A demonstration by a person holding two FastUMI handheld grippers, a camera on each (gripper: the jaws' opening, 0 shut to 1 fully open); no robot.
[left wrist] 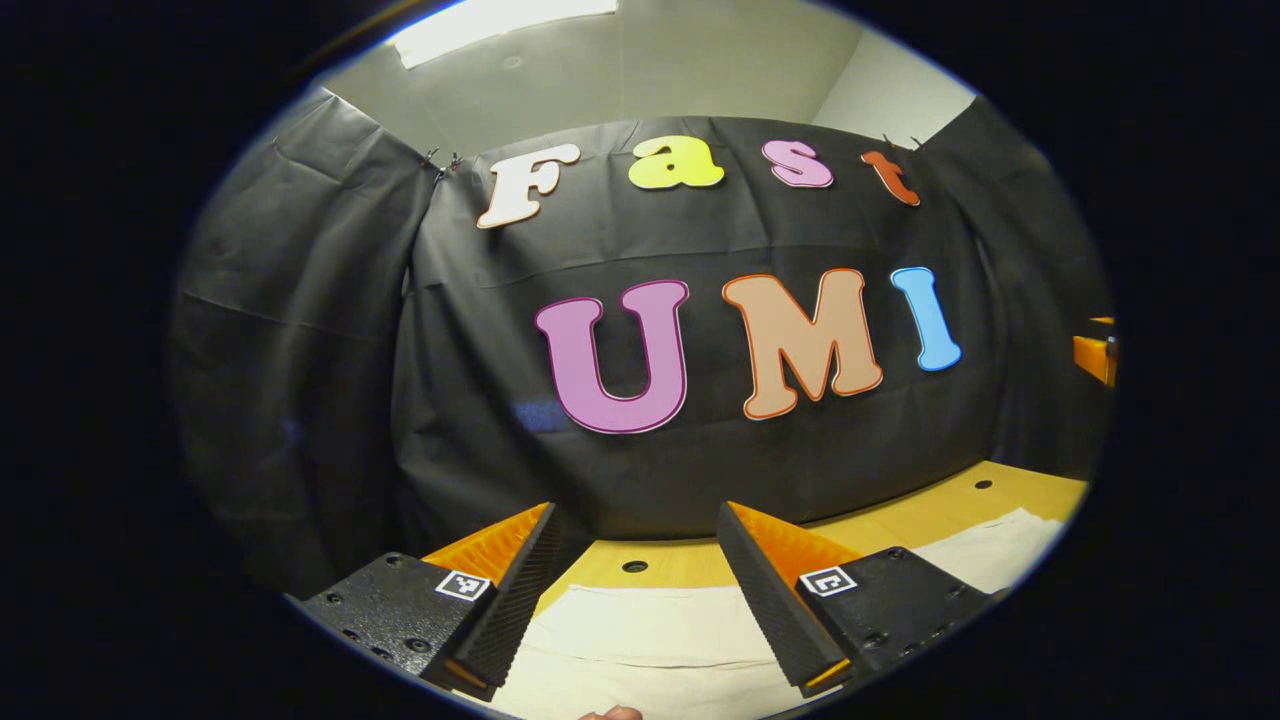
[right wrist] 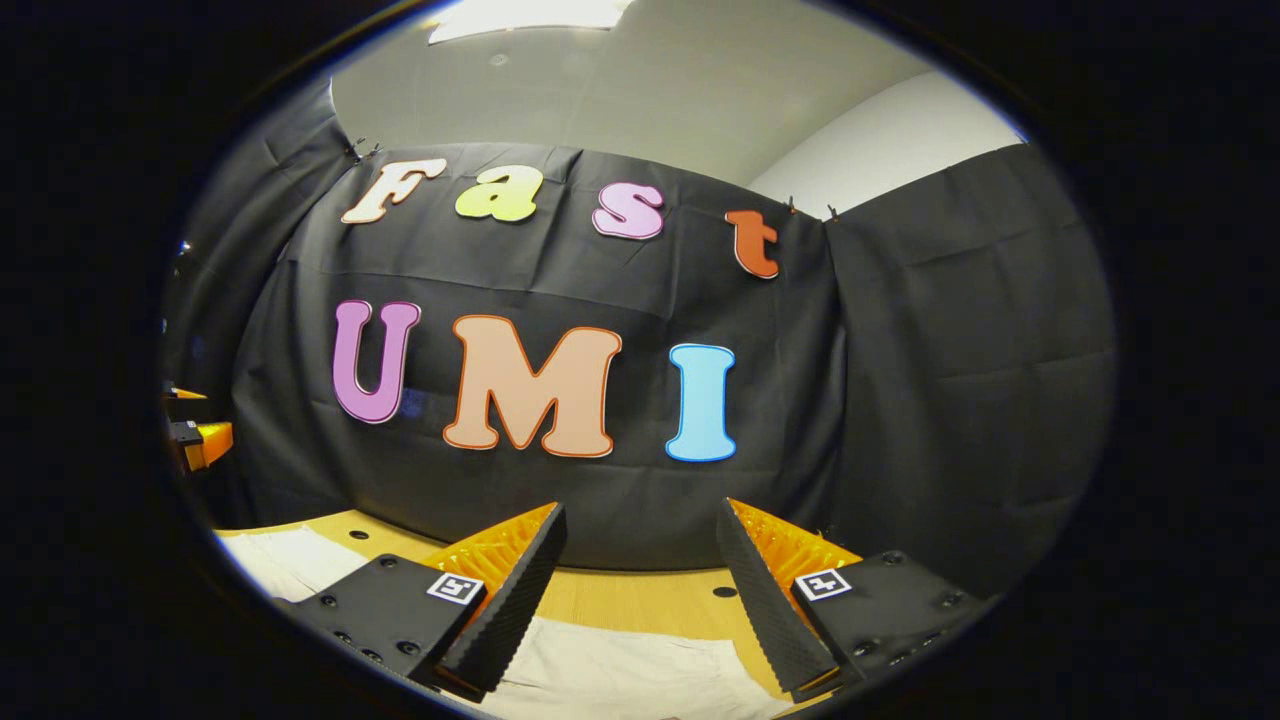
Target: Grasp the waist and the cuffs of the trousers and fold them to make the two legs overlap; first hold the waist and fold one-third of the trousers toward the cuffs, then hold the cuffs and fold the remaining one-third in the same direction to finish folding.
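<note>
**Both tongs spread above the trousers, nothing gripped**

Left gripper view: the left tongs (left wrist: pixel 640 590) stand wide apart, holding nothing. Between and below the two fingers lies pale cloth, the trousers (left wrist: pixel 650 640), flat on the wooden worktop (left wrist: pixel 680 565). A horizontal fold or seam line crosses the cloth just under the fingertips. Beyond the tongs a bare strip of worktop with a small round hole, then the black cloth wall. To the right of the right finger, a second patch of the same pale cloth (left wrist: pixel 1000 550) reaches toward the edge of the view. Farther right, at mid height, a small part of the other gripper (left wrist: pixel 1095 355) shows; its state cannot be told from here.

Right gripper view: the right tongs (right wrist: pixel 640 590) are likewise spread and empty. Trousers cloth (right wrist: pixel 620 670) lies under and between the fingers, creased, its right edge ending short of the right finger. Left of the left finger, more pale cloth (right wrist: pixel 290 560). Far left, a piece of the left gripper (right wrist: pixel 200 440).
</note>
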